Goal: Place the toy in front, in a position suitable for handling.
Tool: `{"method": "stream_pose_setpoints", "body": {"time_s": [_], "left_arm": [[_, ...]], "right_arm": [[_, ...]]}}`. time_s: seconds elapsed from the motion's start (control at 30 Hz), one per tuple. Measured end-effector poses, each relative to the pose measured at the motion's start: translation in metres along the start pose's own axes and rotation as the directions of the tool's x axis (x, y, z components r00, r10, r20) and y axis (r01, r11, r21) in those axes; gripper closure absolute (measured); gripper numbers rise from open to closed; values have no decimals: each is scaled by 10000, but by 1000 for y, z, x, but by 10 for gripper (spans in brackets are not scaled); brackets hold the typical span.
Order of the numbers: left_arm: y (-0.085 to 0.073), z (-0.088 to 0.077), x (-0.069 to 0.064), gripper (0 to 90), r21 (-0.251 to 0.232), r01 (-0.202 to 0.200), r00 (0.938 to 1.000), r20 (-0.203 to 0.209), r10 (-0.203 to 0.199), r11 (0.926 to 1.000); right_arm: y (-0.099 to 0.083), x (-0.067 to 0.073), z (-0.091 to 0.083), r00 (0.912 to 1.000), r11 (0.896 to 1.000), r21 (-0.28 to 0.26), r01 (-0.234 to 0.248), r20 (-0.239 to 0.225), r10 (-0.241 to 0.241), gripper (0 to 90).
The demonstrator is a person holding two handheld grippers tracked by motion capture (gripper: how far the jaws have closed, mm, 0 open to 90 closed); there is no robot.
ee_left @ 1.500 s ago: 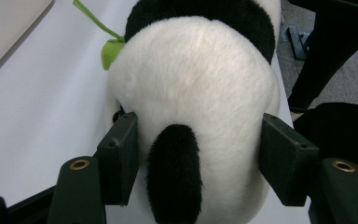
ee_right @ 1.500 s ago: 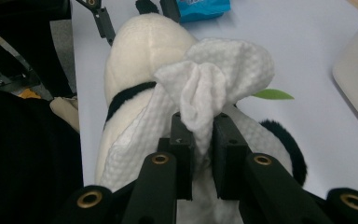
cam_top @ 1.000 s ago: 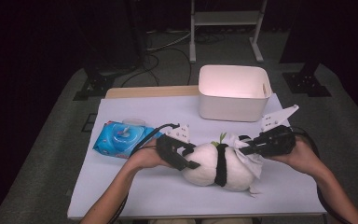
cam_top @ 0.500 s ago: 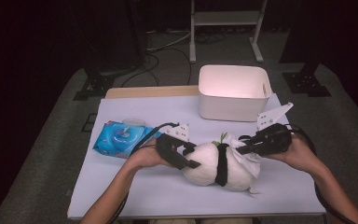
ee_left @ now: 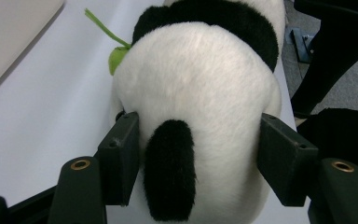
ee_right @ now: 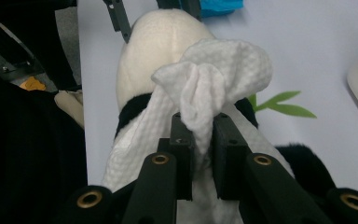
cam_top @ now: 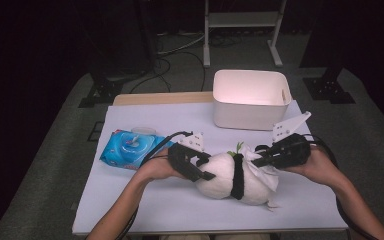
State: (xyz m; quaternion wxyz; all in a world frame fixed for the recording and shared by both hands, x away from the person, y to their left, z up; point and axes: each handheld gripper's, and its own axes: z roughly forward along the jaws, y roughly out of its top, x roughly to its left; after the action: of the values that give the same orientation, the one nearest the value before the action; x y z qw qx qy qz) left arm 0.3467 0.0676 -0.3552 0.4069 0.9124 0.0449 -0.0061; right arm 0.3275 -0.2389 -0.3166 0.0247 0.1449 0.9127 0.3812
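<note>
Wipes pack: a blue packet lies at the left of the bench, well apart from the work; one sheet appears to have been taken from it already.
Left gripper: its jaws are clamped on the rounded white end of the toy, pads pressed into the fur on both sides, as seen in the left gripper view. The toy is steadied on the bench by this grip.
Plush panda: it lies on its side near the middle of the bench, toward the near edge, between the two grippers; a green leaf sprig sticks out on its far side.
White wipe: a crumpled, textured sheet is draped over the right part of the panda and touches its fur.
Right gripper: its jaws are closed tight on a bunched fold of the wipe, seen in the right gripper view.
White bin: it stands open at the far right of the bench.
Progress: wiping is judged to be under way; how much of the fur remains cannot be told.
</note>
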Motion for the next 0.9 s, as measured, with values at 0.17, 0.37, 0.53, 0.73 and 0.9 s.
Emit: {"method": "stream_pose_setpoints", "body": {"time_s": [0.17, 0.37, 0.53, 0.73, 0.9], "left_arm": [[4, 1, 0, 362, -106, -25, 10000, -24, 25, 9999], [-2, 0, 0, 322, -222, -6, 10000, 68, 7, 9998], [-3, -2, 0, 215, -498, 92, 10000, -7, -93, 9987], [-6, -5, 2, 175, -528, 290, 9996, 40, -288, 9982], [-9, 2, 3, 156, -562, 357, 9988, 363, -337, 9978]], "right_arm": [[10, 1, 11, 9996, 9997, 112, 205, -190, -203, 792], [12, 1, 14, 9993, 9993, 246, 297, -252, -291, 793], [2, 1, 7, 9998, 9998, 139, 130, -127, -128, 793], [-10, 1, -1, 9999, 9999, -72, -113, -33, 113, 793], [-19, 2, -6, 9996, 9994, -206, -272, 66, 273, 793]]}}
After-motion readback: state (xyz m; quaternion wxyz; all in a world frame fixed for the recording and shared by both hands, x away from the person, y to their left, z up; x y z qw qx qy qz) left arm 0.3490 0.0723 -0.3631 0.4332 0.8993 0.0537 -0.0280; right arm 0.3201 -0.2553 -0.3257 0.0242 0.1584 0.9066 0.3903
